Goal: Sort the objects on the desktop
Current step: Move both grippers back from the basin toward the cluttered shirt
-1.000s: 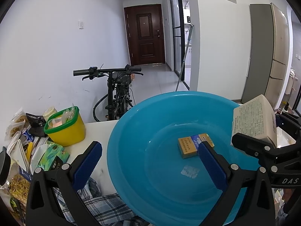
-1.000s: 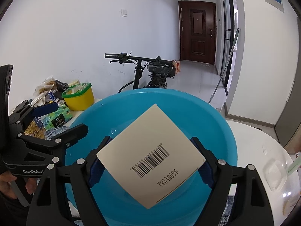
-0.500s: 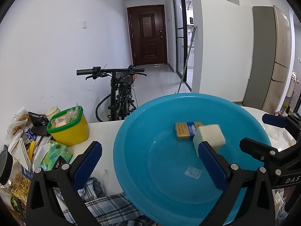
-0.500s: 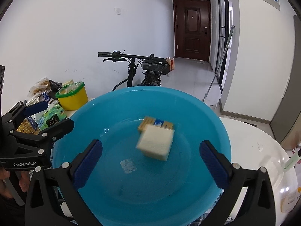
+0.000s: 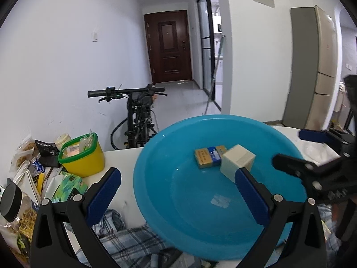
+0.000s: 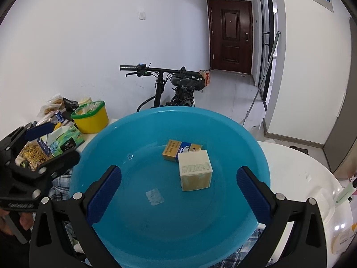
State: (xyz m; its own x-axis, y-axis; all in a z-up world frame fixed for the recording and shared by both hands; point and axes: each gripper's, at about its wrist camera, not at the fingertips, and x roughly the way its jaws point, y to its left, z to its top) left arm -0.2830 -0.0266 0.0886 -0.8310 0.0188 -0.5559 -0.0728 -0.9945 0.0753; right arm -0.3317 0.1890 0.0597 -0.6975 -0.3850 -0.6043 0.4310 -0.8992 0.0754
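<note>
Both grippers are over the blue basin (image 6: 169, 234) and neither has anything in its grasp. The right gripper (image 6: 178, 195) stands spread wide, its blue pads (image 6: 104, 193) flanking the bowl's near half with only basin floor between them. The left gripper (image 5: 176, 195) is just as wide apart and empty, one pad over the white table edge at 9 o'clock of the basin, the other over the bowl's inside.

Inside the basin, the cream carton (image 6: 195, 170) sits on the floor of the bowl, a little toward 2 o'clock from the centre in the right wrist view, printed face up. Right behind it, touching or very nearly so at 11 o'clock, lies the flat orange-and-blue packet (image 6: 178, 150). From the left wrist camera the same pair shows up: the packet (image 5: 208, 157) lying flat, the carton (image 5: 237, 162) at its 3 o'clock side, partly tucked behind the left gripper's right pad. A pale sticker patch (image 6: 154, 197) marks the basin floor nearer the camera.

Off at 9 to 10 o'clock of the basin, the yellow tub with a green rim (image 6: 91, 117) stands on the table, with a green tissue pack (image 6: 64, 139) just in front of it and snack bags (image 5: 23, 149) crowded beside. A plaid cloth (image 5: 133, 243) lies under the basin's near edge. A bicycle (image 6: 176, 84) is parked against the wall behind the table.
</note>
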